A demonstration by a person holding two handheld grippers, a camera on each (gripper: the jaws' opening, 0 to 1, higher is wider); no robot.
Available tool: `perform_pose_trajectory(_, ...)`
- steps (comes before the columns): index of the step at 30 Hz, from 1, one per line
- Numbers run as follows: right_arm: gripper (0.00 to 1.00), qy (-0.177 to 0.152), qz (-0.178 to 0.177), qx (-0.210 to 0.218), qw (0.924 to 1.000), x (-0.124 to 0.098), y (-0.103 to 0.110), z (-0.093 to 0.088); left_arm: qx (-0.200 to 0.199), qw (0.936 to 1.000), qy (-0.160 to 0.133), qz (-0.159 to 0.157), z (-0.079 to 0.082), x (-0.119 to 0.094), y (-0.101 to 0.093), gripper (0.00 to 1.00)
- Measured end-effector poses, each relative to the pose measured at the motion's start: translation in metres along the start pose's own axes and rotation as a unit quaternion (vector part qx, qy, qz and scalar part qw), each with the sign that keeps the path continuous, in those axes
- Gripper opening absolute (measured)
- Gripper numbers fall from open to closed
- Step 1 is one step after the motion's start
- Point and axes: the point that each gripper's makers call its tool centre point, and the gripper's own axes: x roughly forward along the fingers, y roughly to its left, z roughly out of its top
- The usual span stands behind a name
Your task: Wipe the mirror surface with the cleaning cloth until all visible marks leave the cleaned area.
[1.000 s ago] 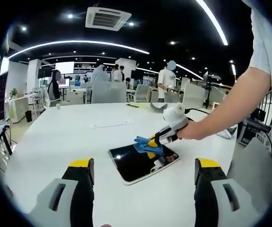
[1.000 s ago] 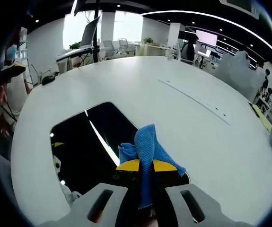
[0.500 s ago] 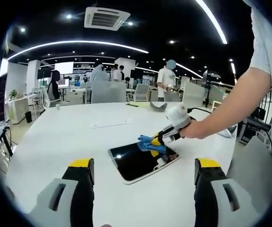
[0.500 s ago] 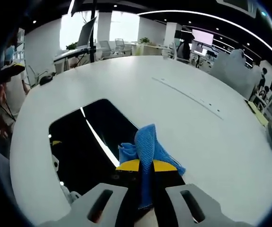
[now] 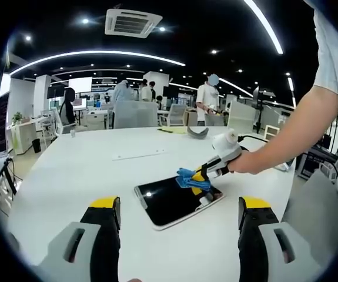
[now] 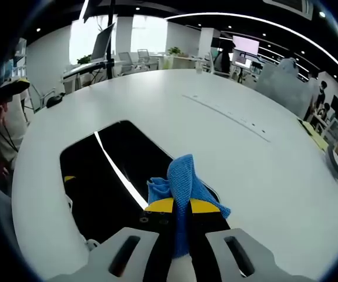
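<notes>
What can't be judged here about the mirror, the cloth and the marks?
- Marks on the mirror: both views, dark reflections of the ceiling mask any smudges.
- Mirror's near corner: right gripper view, covered by the blue cloth and the right tongs.
- Cloth contact with the glass: left gripper view, too small to tell.

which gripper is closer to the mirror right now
Right. The right gripper, shut on the blue cloth, is over the mirror at its far edge. The left gripper, jaws open and empty, sits back short of its near edge.

White round table (image 5: pixel 69 170), dark mirror (image 5: pixel 169 202) lying flat on it
</notes>
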Motion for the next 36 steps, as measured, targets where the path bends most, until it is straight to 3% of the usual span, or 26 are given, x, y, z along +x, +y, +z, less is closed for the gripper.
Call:
perform_pose_trajectory(6, 0.03, -0.001, -0.006, 0.008, 1.0, -0.005, -0.003, -0.005, 0.01, 0.9998, 0.001, 0.014, 0.002, -0.002, 0.005, 0.81)
perform_pose_trajectory(12, 0.03, -0.003, -0.011, 0.013, 0.9999, -0.01, -0.005, -0.011, -0.018, 0.9997, 0.011, 0.013, 0.002, -0.002, 0.005, 0.8)
perform_pose_trajectory(15, 0.03, -0.003, -0.015, 0.016, 0.9998, -0.013, -0.005, -0.013, -0.013, 0.9997, 0.013, 0.018, 0.004, -0.003, 0.007, 0.77)
perform_pose_trajectory(20, 0.03, -0.005, -0.018, 0.02, 0.9996, -0.016, -0.007, -0.016, 0.042, 0.9981, 0.039, 0.023, 0.003, -0.003, 0.008, 0.57)
perform_pose_trajectory(25, 0.03, -0.004, -0.02, 0.021, 0.9996, -0.018, -0.008, -0.018, 0.07, 0.9962, 0.045, 0.026, 0.005, 0.001, 0.007, 0.48)
perform_pose_trajectory(36, 0.03, -0.003, -0.022, 0.024, 0.9995, -0.02, -0.011, -0.021, 0.082, 0.9956, 0.039, 0.022, 0.011, 0.005, 0.004, 0.46)
